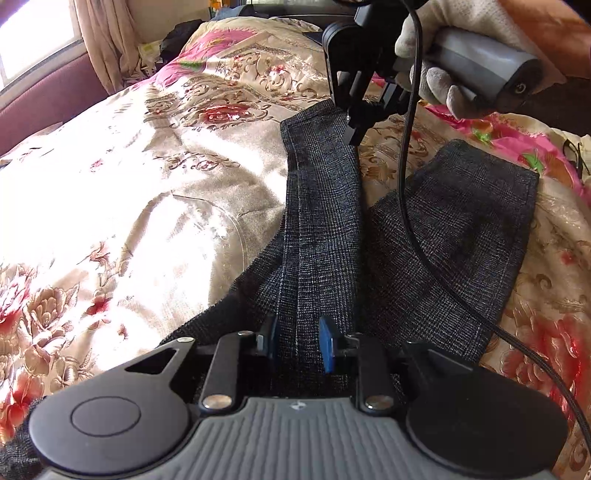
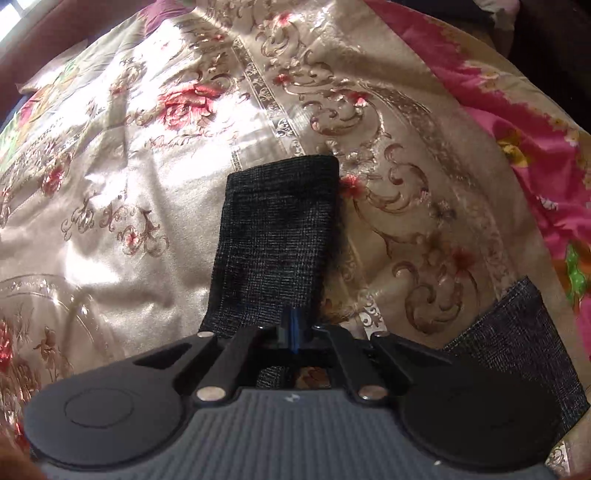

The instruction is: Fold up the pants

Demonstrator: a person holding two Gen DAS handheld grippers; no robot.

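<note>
Pants flat on the quilt, legs splayed, left leg running lengthwise ahead; right gripper nearer the cuff, pinched closed by that leg's edge, grip unclear; left gripper parted over the seat.

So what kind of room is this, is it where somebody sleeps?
Most likely a bedroom. The dark pants lie spread on a bed covered with a shiny floral bedspread, and a curtain hangs by a bright window at the far side.
</note>
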